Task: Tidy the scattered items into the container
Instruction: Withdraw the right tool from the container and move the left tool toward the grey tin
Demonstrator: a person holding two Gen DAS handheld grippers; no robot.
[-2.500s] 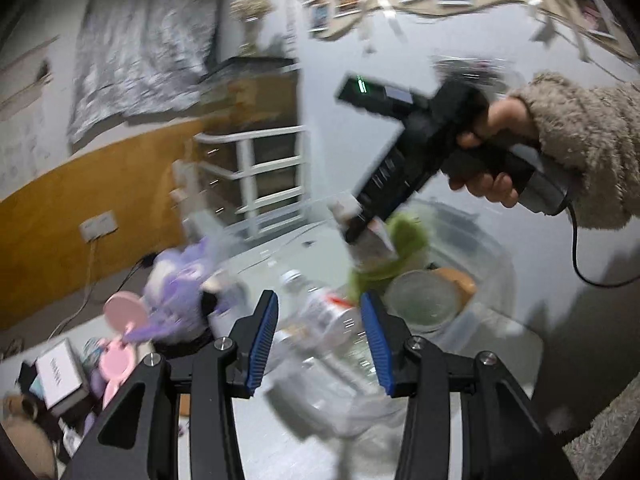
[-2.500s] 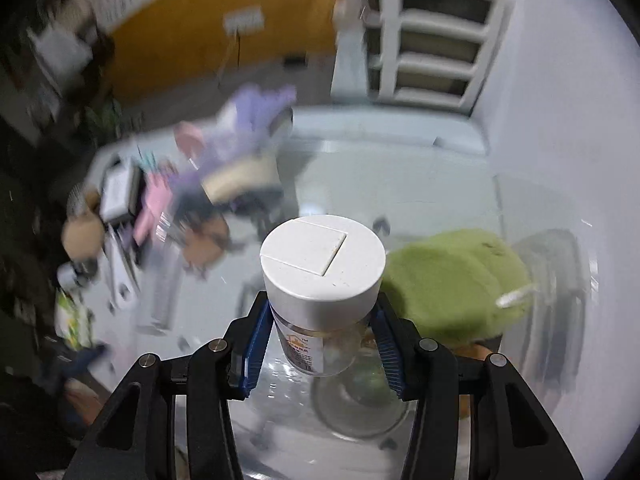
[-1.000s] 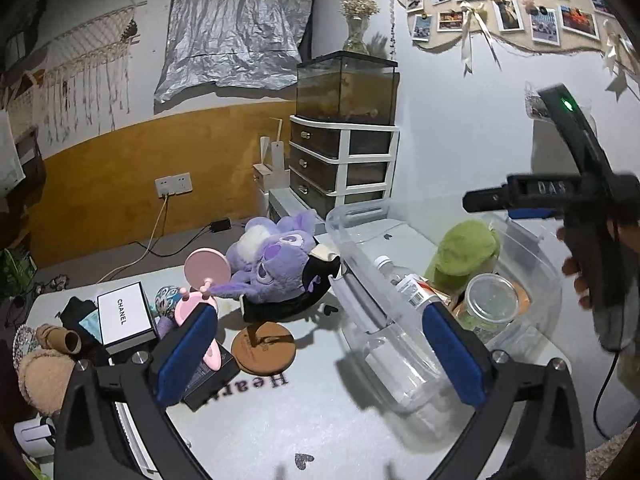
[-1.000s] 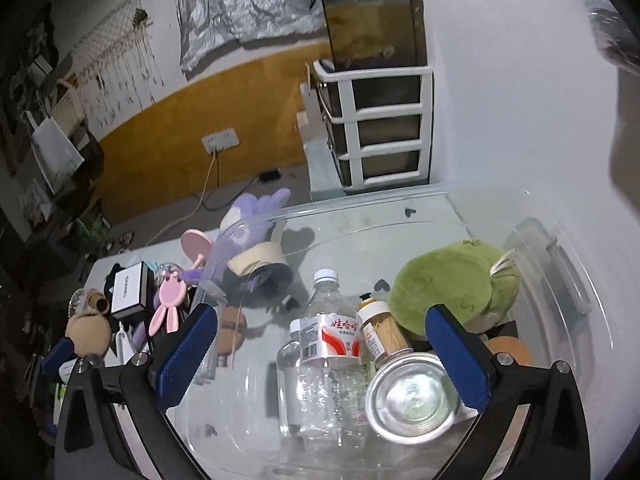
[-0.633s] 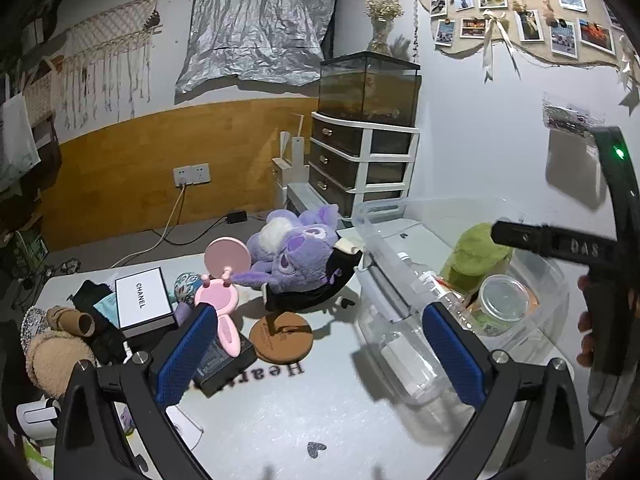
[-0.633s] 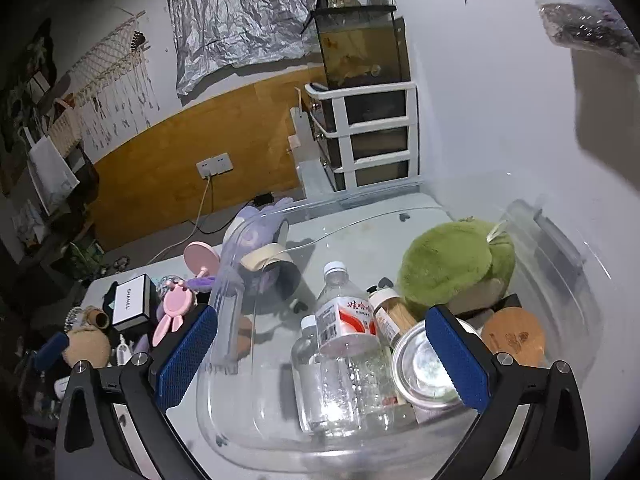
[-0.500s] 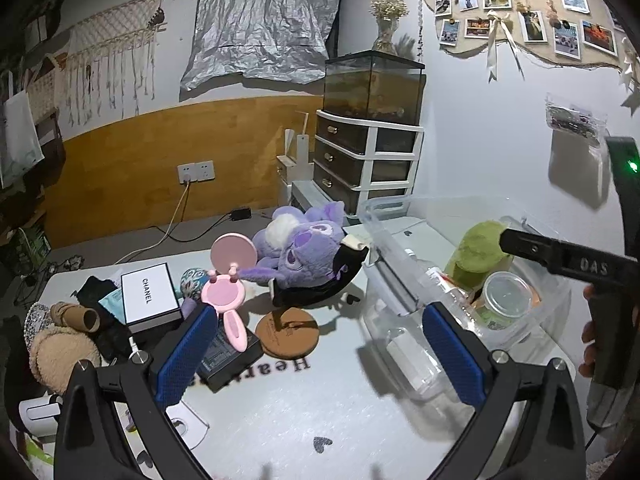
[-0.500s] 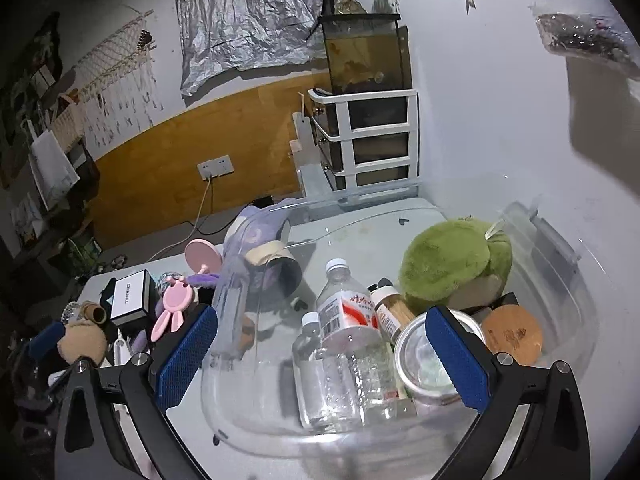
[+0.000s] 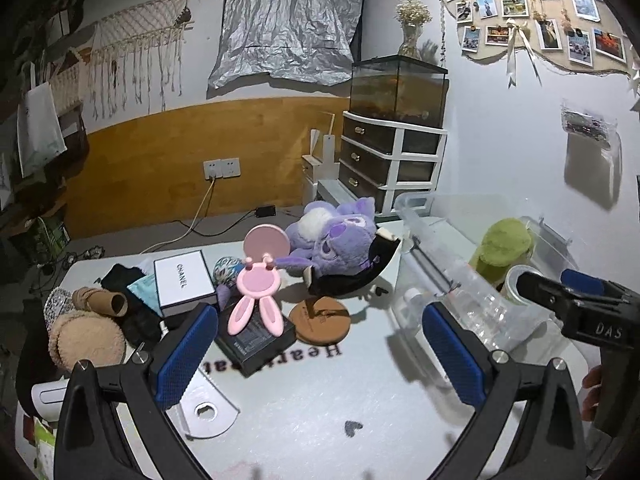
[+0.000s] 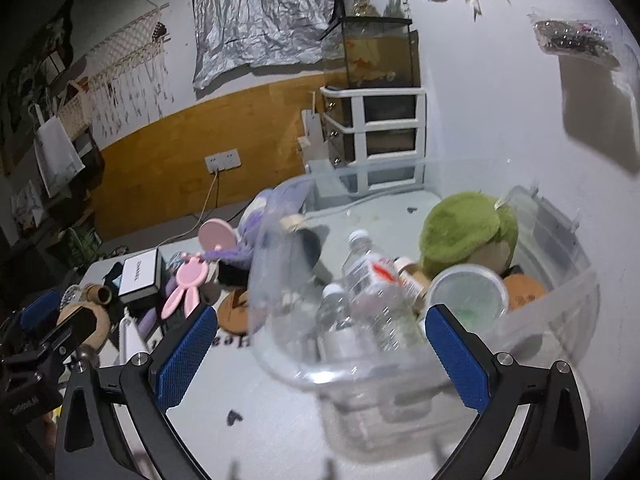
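Observation:
A clear plastic bin on the white table holds a green plush, water bottles, a small jar and a clear lidded tub. It also shows in the left wrist view. Scattered on the table are a purple plush, a pink bunny mirror, a white box, a brown round stand and a dark flat case. My left gripper is open and empty above the table. My right gripper is open and empty in front of the bin.
A tan fuzzy item, a cardboard roll and dark cloth crowd the table's left. A white bottle opener lies near the front. A drawer unit with a fish tank stands behind.
Both grippers have pulled back from the bin and sunk a little. The right gripper, which held the white-capped jar 2.5 s ago, is open and the jar lies in the bin.

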